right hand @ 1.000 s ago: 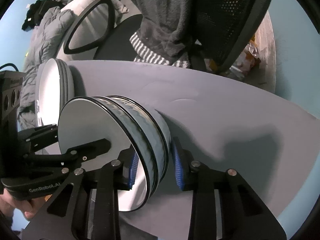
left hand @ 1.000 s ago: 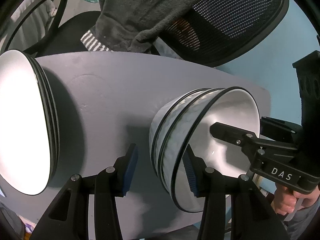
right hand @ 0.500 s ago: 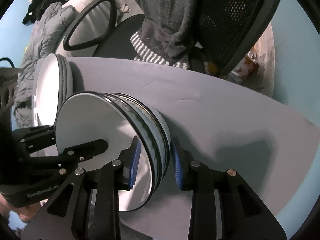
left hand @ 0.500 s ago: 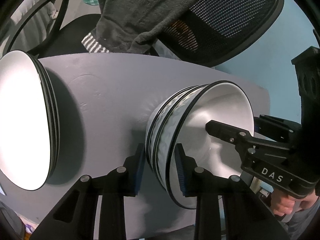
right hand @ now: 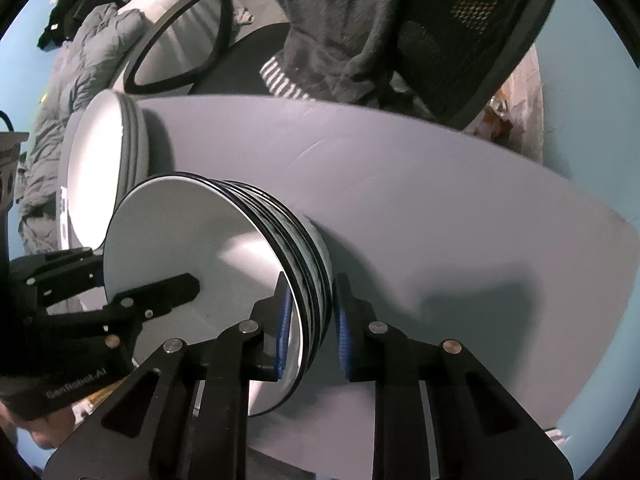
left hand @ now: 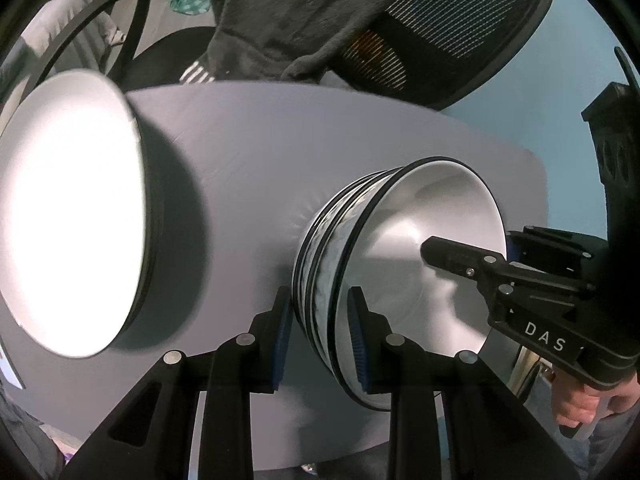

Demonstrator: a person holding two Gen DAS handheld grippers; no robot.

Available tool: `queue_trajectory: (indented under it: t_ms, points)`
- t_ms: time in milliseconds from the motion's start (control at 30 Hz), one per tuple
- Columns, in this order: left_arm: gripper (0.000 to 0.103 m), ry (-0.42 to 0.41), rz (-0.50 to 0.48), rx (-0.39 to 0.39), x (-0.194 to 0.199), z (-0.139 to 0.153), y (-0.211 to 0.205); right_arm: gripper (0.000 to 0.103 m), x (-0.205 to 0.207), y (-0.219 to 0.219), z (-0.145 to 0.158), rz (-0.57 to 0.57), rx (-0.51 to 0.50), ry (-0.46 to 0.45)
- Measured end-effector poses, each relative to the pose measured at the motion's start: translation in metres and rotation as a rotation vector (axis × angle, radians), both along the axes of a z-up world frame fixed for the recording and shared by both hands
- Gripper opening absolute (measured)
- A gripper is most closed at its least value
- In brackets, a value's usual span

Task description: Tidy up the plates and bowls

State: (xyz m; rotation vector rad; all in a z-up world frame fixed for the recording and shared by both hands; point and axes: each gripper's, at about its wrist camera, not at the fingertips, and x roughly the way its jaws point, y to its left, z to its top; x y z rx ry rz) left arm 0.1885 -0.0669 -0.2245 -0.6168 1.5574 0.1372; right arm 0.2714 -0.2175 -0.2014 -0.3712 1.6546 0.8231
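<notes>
A stack of nested bowls [left hand: 400, 264], white with black rims, sits on the grey surface [left hand: 260, 160] towards its right-hand edge. The left tongs [left hand: 318, 336] straddle the stack's rim, one blue pad outside the wall and one inside the top bowl, closed onto it or nearly so. The right tongs [right hand: 310, 324] clasp the opposite side of the same rim in like fashion. Whether the pads truly press the bowls I cannot tell. A stack of plates [right hand: 100, 168] lies well apart near the surface's left edge. Beyond the far edge stands a mesh office chair [left hand: 460, 28] draped with a dark garment [left hand: 288, 12].
</notes>
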Motion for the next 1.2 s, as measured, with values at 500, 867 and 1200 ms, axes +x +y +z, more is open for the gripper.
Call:
queue_trajectory:
  t_ms: [500, 867, 1200]
  points:
    - [0.027, 0.034, 0.01, -0.02, -0.087, -0.006, 0.027, 0.02, -0.077, 0.037, 0.0, 0.077, 0.002, 0.001]
    - [0.026, 0.038, 0.033, -0.017, -0.14, -0.007, 0.056, 0.02, -0.128, 0.065, -0.002, 0.072, -0.003, 0.013]
    - [0.026, 0.024, 0.042, -0.016, -0.162, -0.009, 0.079, 0.02, -0.161, 0.083, -0.003, 0.007, -0.002, 0.04]
